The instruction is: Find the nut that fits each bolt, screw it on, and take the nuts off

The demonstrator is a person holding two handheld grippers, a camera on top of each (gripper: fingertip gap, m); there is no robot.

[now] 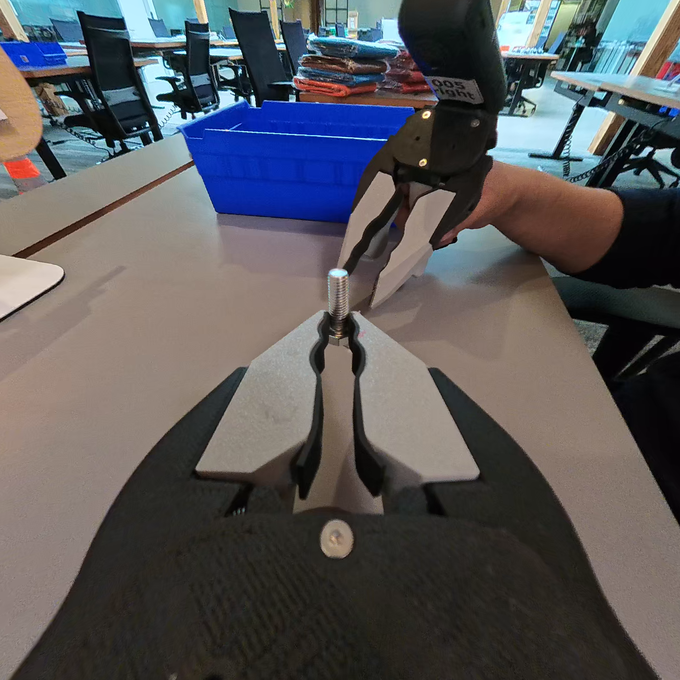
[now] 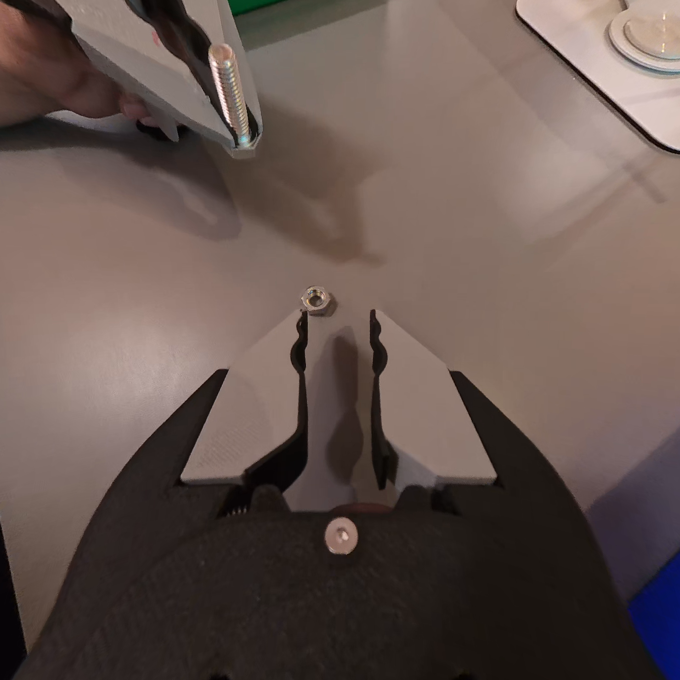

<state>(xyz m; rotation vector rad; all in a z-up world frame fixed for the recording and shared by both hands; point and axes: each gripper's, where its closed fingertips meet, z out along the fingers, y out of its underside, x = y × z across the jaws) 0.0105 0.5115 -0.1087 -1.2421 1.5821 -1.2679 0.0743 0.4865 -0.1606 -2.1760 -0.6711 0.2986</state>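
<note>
Bolt (image 1: 337,294) upright in my left gripper (image 1: 337,327), jaws pinched tight around its lower shank just above the hex head, threaded end pointing up over the grey table (image 1: 147,331). Moving right, the blue bin (image 1: 287,162) stands behind, and my right gripper (image 2: 336,312) hovers low with its jaws parted and empty. A small hex nut (image 2: 317,301) lies flat on the table just beyond its left fingertip.
</note>
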